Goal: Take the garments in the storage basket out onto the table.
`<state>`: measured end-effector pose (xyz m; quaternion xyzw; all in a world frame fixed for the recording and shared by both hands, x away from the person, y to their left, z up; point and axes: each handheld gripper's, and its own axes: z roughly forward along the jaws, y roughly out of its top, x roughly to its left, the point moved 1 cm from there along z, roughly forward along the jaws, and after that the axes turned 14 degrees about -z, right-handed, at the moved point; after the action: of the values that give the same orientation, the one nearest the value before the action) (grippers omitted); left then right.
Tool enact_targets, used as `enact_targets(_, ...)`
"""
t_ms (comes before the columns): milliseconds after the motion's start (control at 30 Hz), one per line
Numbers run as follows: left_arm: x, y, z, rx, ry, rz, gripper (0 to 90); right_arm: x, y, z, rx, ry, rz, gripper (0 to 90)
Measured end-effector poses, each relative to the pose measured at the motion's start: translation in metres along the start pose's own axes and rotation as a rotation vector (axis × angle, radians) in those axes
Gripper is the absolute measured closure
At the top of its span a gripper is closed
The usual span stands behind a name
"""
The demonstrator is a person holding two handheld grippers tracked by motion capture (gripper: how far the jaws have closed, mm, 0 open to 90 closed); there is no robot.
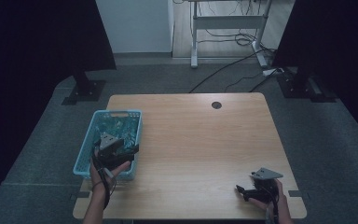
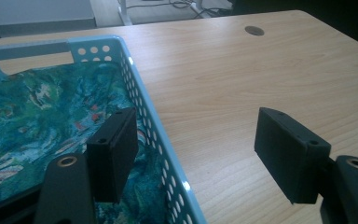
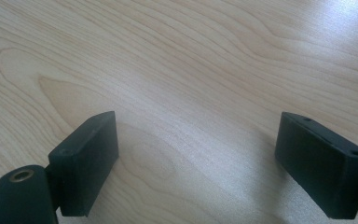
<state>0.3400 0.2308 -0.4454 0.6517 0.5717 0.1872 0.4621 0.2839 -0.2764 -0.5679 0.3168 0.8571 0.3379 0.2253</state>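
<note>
Fingers of the left gripper are standing wide apart with nothing pressed between them, straddling the right-hand wall of the light blue perforated plastic basket: in the left gripper view one finger is hanging inside the basket and the other is hanging outside it, over the pale wood-grain surface. Directly under and beyond the inner finger, the crumpled cloth printed in swirling greens and blues with small red flecks is lying in the basket and covering its floor; whether that finger is touching the cloth cannot be told. In the high view the left gripper is sitting over the near half of the basket, with the person's left hand wrapping it from below and a cable trailing down the forearm. Far off to the other side, well apart from the basket, the right gripper is being held low near the front right corner of the surface by the person's right hand, its grey three-cornered plate facing up. Its fingers are also spread wide and gripping nothing, with bare wood grain lying between and ahead of them. Beyond the left fingers, a small dark round hole is showing near the far edge of the surface.
</note>
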Motion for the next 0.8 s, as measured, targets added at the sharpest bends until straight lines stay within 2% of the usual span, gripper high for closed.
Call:
enact_targets(333,0.010,0.005,0.004,0.001,0.025,-0.021,29.7,0.000,0.000,0.000,0.000,0.000,0.000,12.8)
enact_targets(567,0.015,0.008,0.008,0.014,0.041,-0.017,28.7,0.000,0.000,0.000,0.000,0.000,0.000,12.8)
enact_targets(800,0.019,0.014,0.011,0.006,0.062,-0.037,27.6,0.000,0.000,0.000,0.000,0.000,0.000,12.8)
